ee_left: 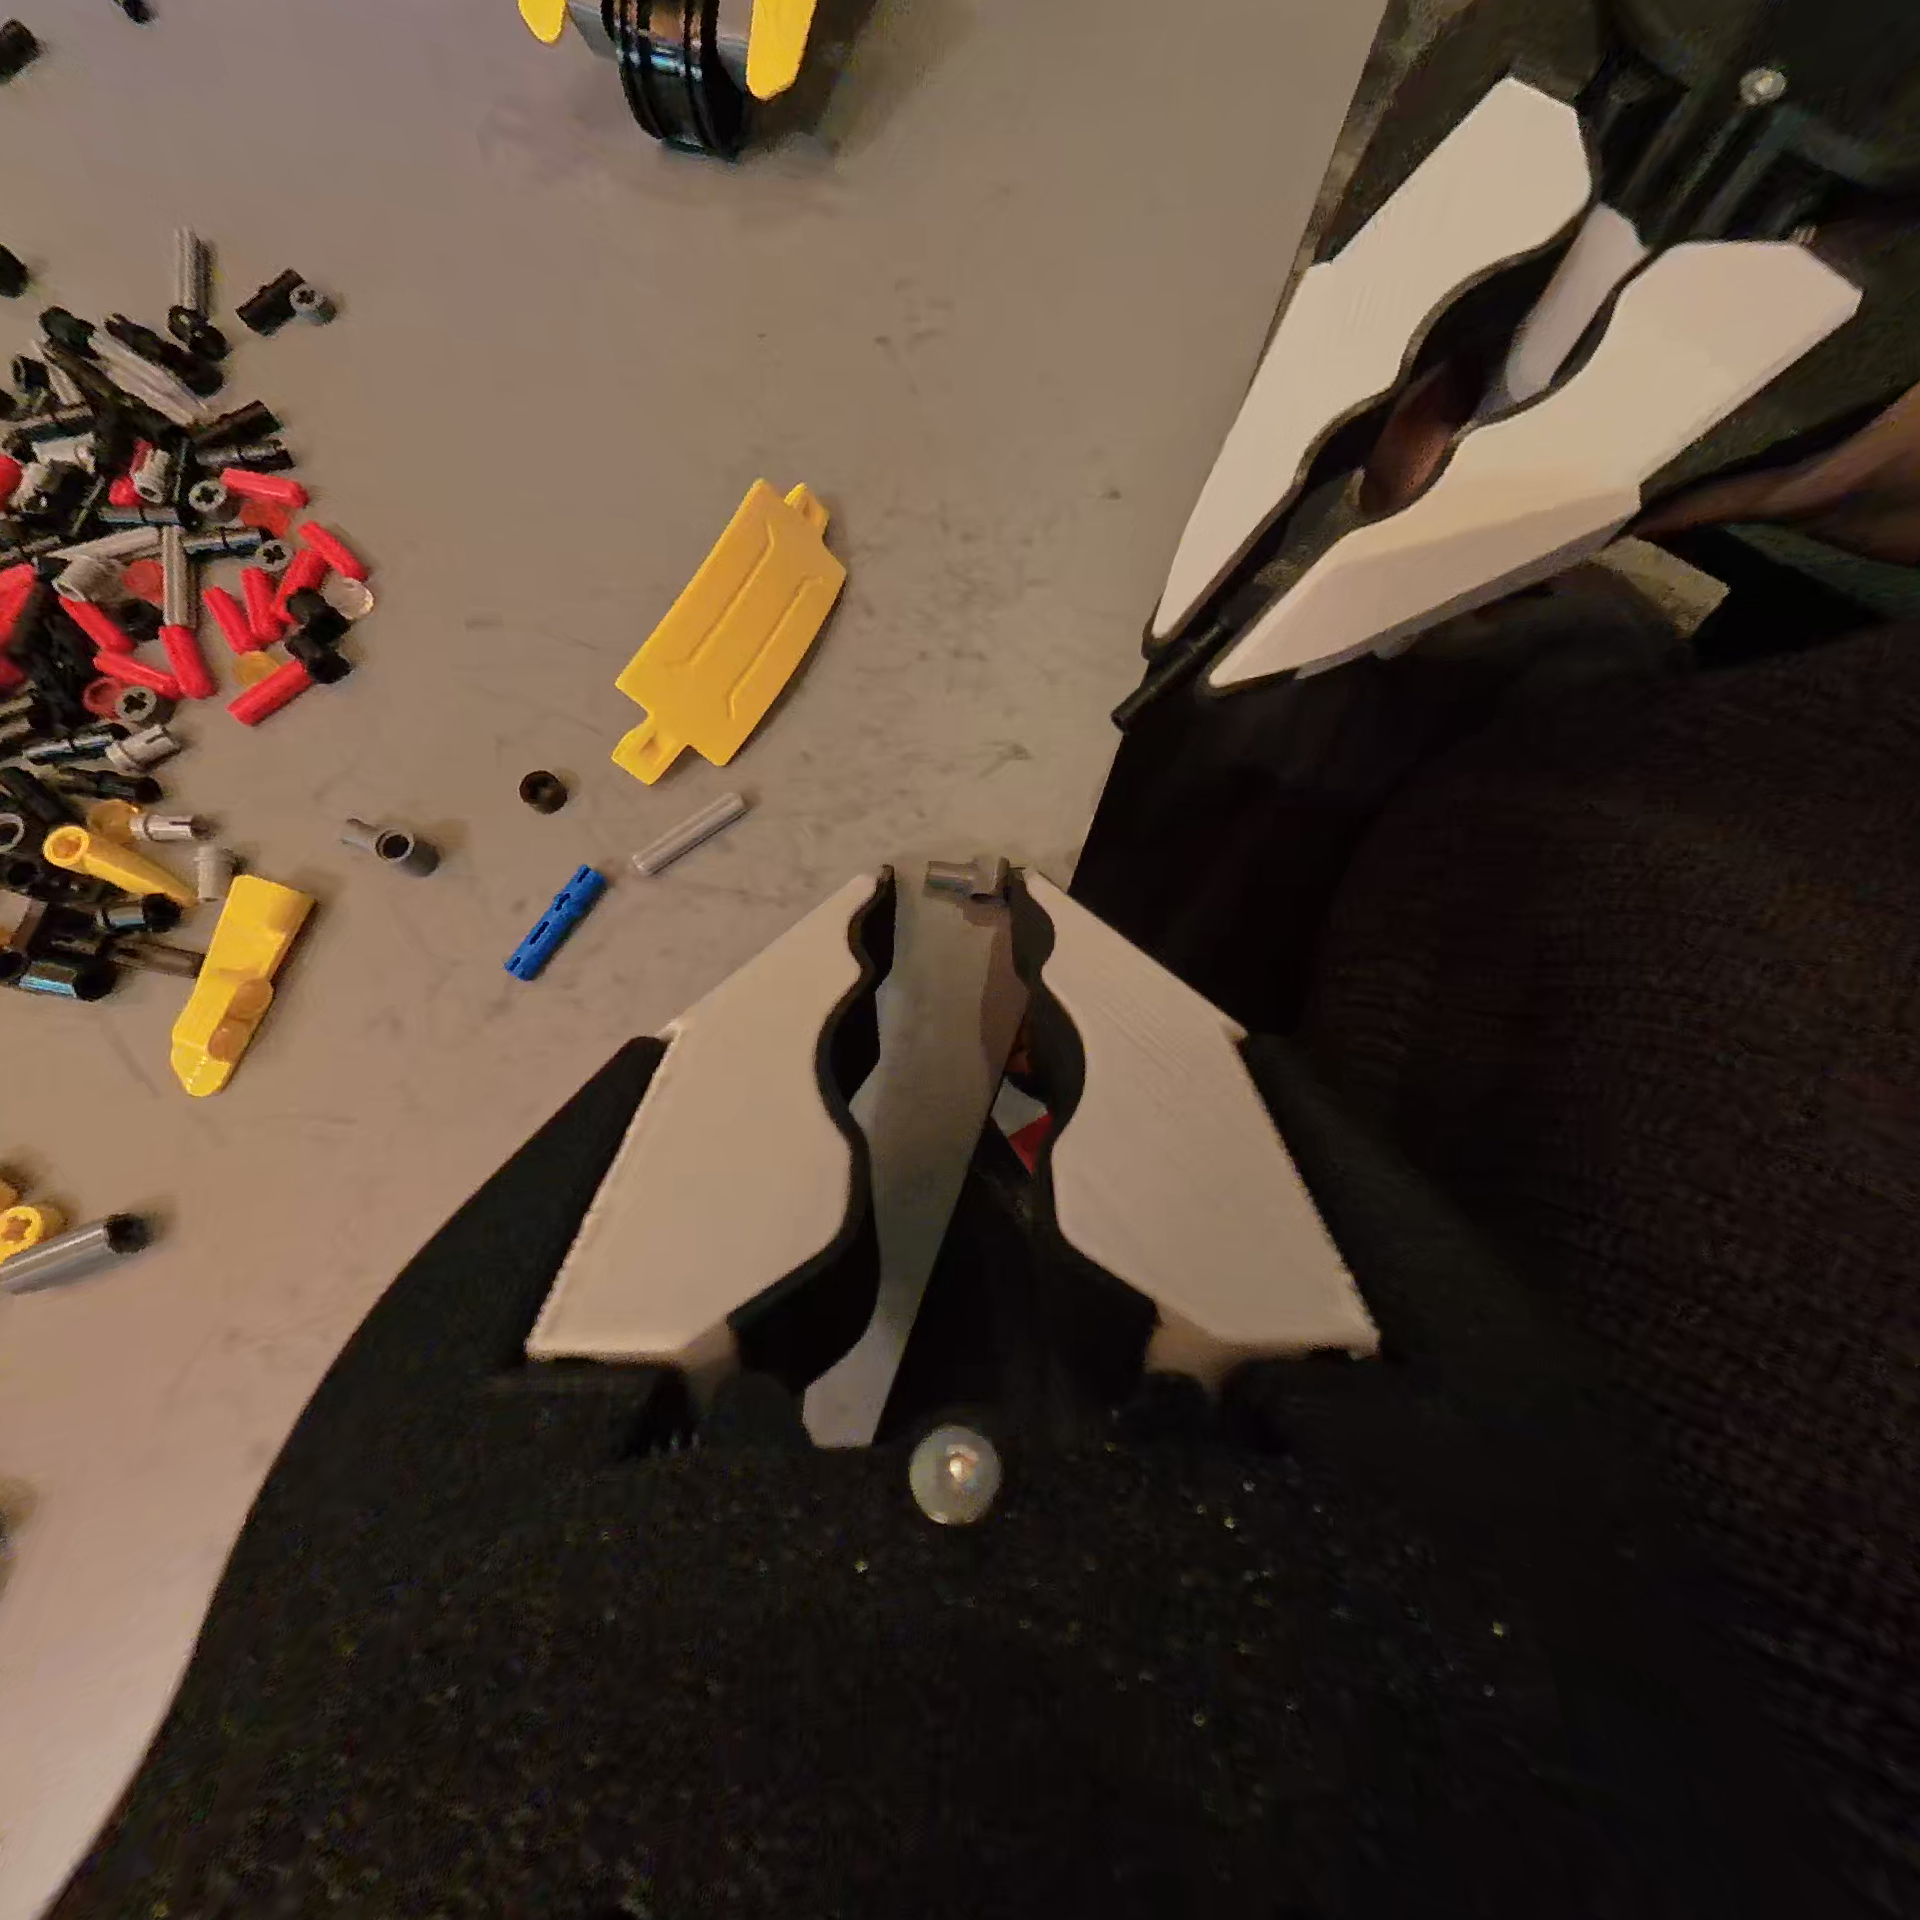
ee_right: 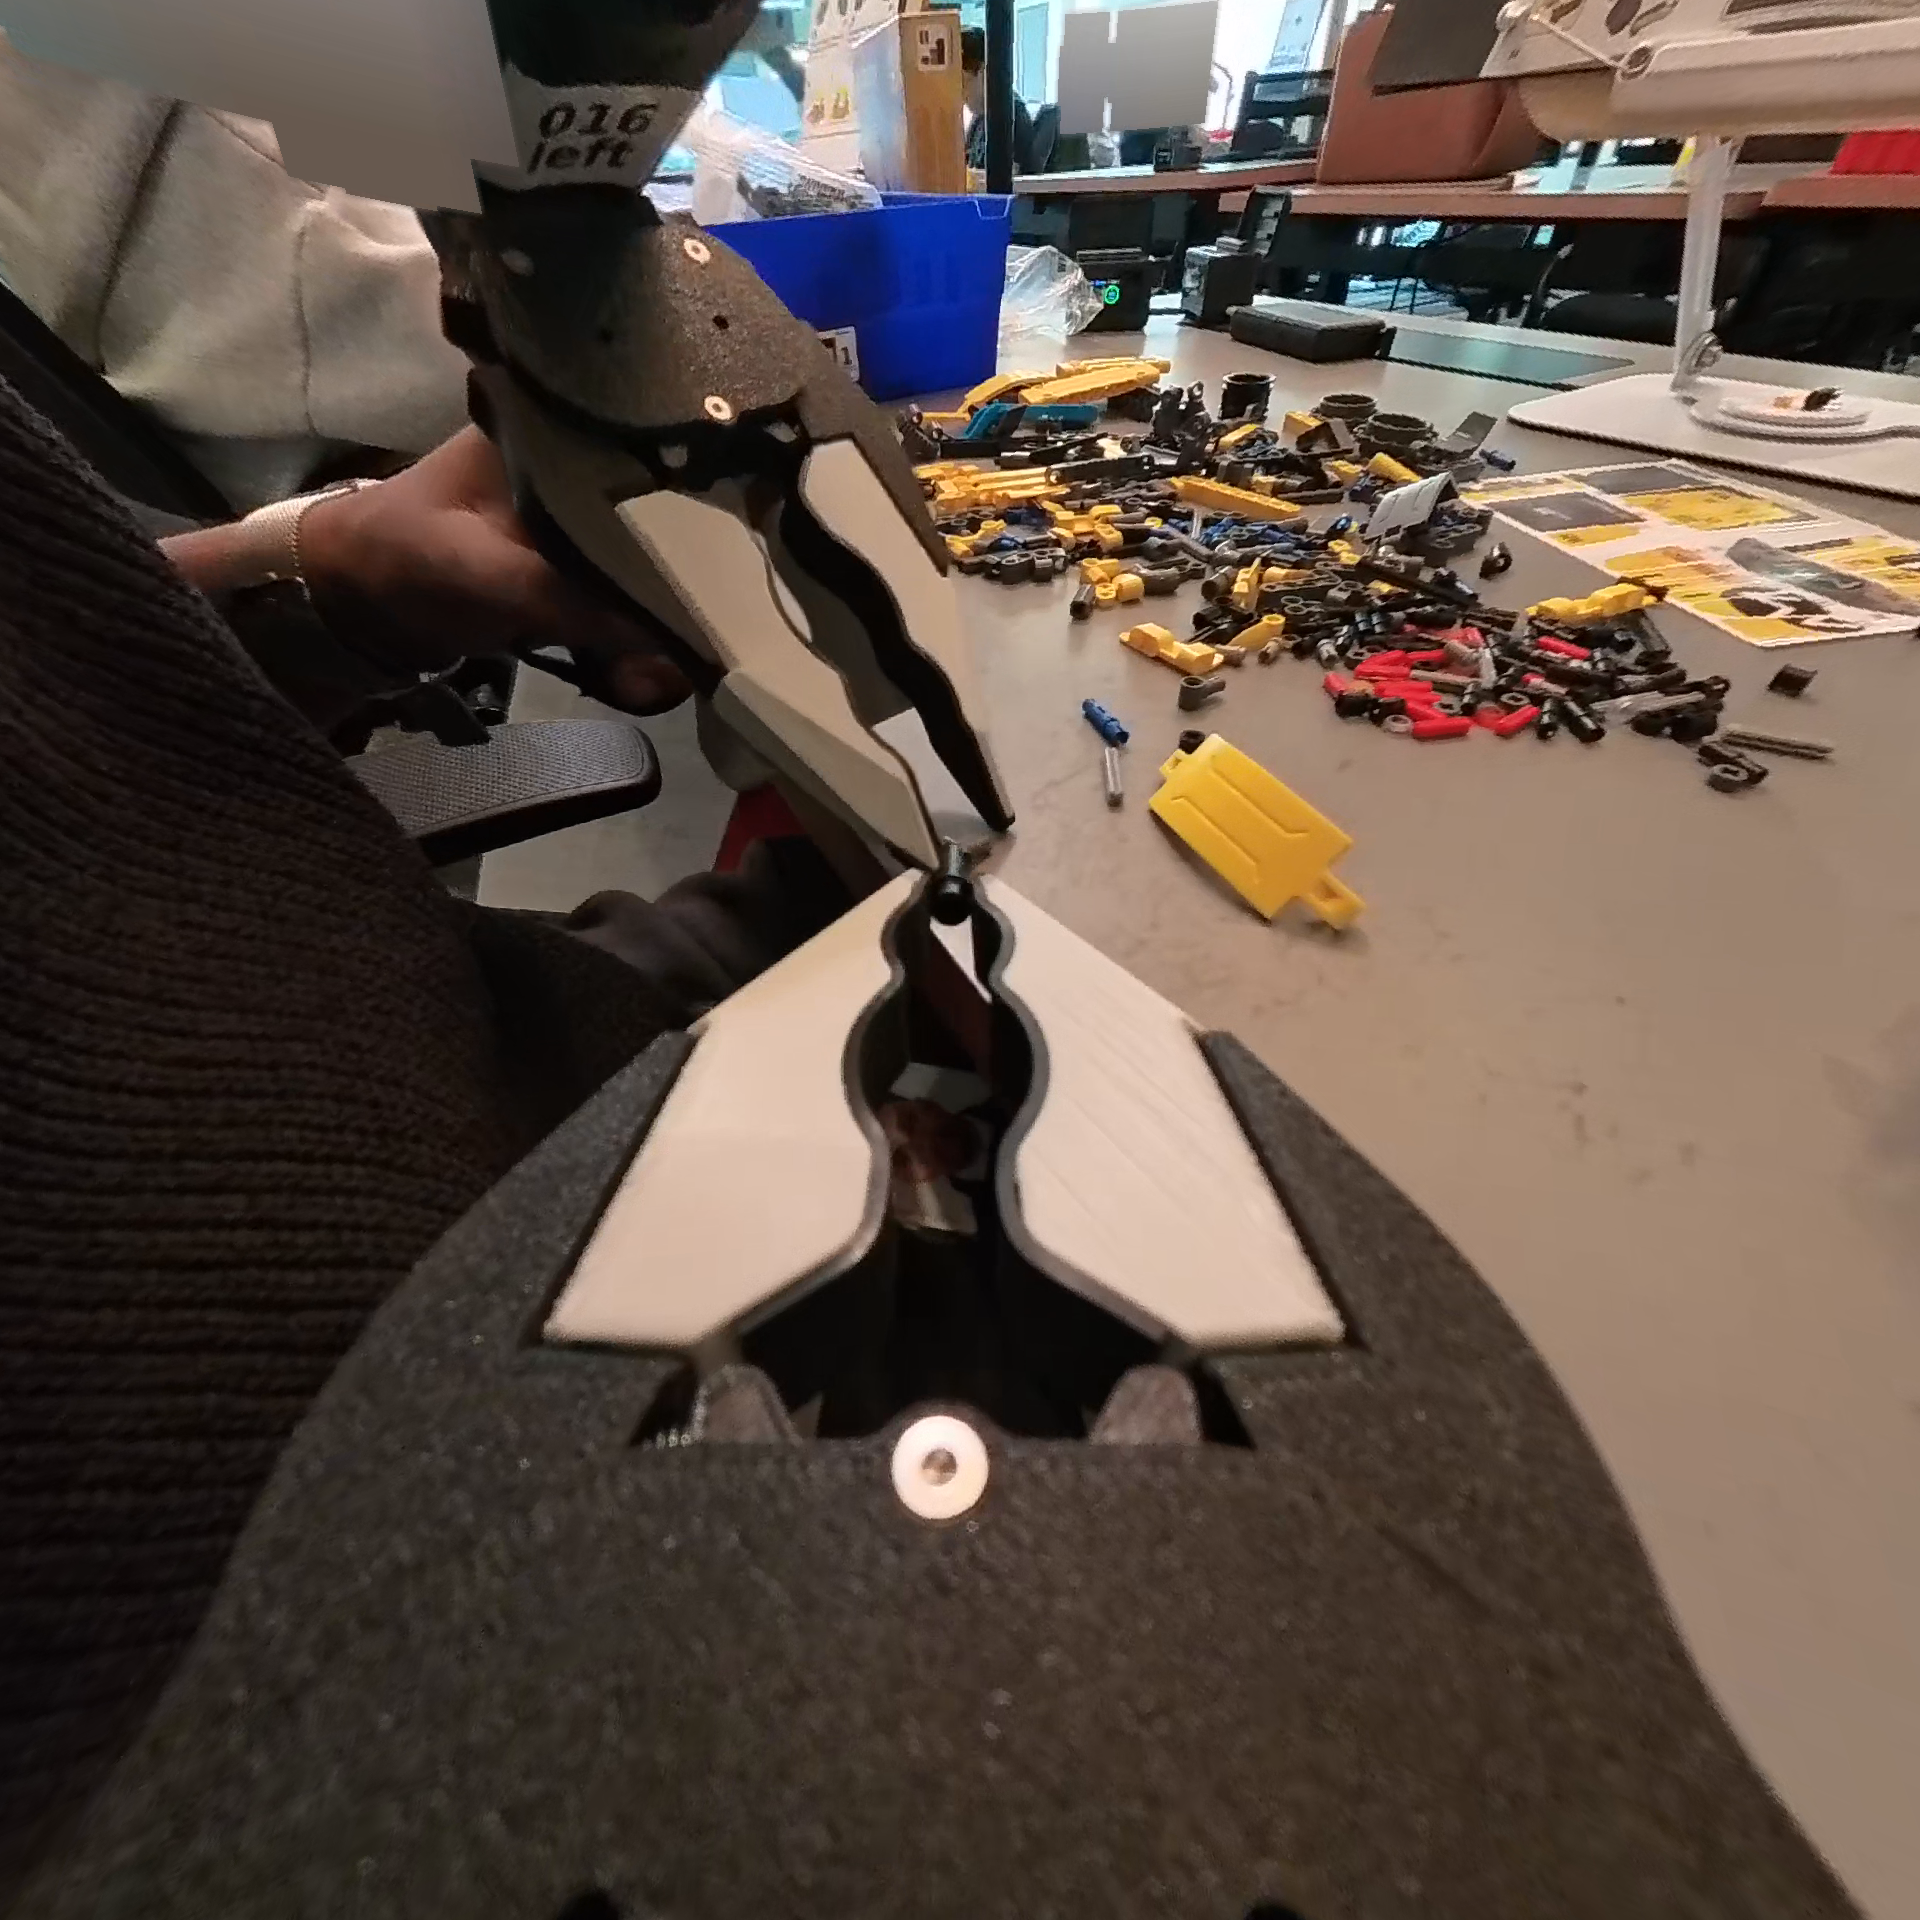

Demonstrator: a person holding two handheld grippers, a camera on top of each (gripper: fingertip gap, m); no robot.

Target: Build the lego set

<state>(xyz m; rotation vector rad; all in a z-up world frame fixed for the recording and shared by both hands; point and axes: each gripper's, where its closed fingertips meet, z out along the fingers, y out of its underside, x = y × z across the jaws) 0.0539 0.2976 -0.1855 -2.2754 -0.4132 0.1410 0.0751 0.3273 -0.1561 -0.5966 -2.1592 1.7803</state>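
Note:
My left gripper point(ee_left: 958, 881) is shut on a small grey connector point(ee_left: 966, 879) at its fingertips, just above the near edge of the grey table point(ee_left: 935, 364). My right gripper point(ee_right: 951, 888) is shut on a short black pin point(ee_right: 948, 883) that sticks out past its tips. In the left wrist view the right gripper point(ee_left: 1184, 665) hangs at the table's edge with the black pin point(ee_left: 1153, 691) pointing down-left. In the right wrist view the left gripper point(ee_right: 966, 836), held by a hand, points down with its tips just above the black pin, almost touching it.
A yellow curved panel point(ee_left: 732, 634) point(ee_right: 1252, 831), a blue pin point(ee_left: 556, 920), a grey axle point(ee_left: 688, 831), a grey connector point(ee_left: 393, 844) and a black bush point(ee_left: 542, 788) lie loose nearby. A pile of several small parts point(ee_right: 1455, 665) lies beyond. A blue bin point(ee_right: 883, 281) and a printed sheet point(ee_right: 1704, 551) stand farther back. My hands' fingertips stand some 5 cm from each other.

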